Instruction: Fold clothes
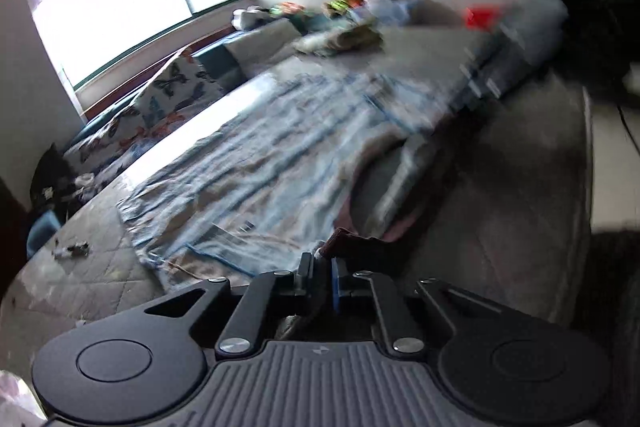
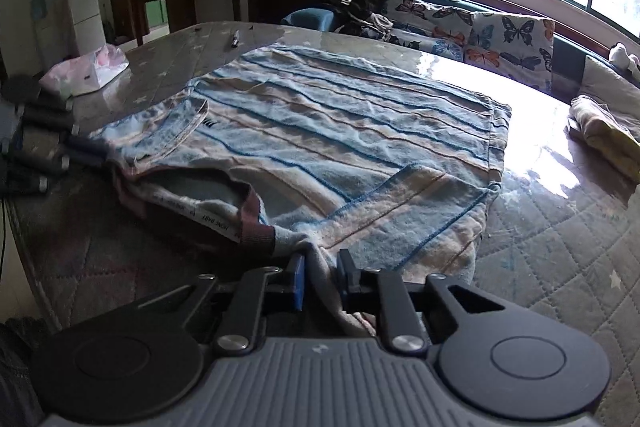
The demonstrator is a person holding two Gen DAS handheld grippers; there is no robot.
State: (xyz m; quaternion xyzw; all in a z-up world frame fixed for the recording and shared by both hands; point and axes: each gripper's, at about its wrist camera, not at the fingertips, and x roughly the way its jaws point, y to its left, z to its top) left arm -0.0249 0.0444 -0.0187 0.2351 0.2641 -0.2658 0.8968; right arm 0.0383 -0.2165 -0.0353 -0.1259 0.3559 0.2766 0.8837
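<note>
A blue, white and tan striped top (image 2: 352,143) with a dark maroon collar (image 2: 256,231) lies spread flat on a quilted mattress (image 2: 560,267). My right gripper (image 2: 322,267) is shut on the top's shoulder fabric beside the collar, near the mattress's front edge. My left gripper (image 1: 322,267) is shut on the top's other shoulder, at the maroon collar (image 1: 348,241); the left wrist view is motion-blurred, with the striped top (image 1: 272,167) stretching away. The left gripper also shows at the far left of the right wrist view (image 2: 84,151), at the shoulder.
A butterfly-print cushioned bench (image 2: 500,39) runs under the window. A folded yellowish garment (image 2: 604,131) lies at the right. A pink tissue pack (image 2: 84,71) and a pen (image 2: 235,39) sit far left. A black bag (image 2: 360,3) is behind. Small scraps (image 1: 72,250) lie on the mattress.
</note>
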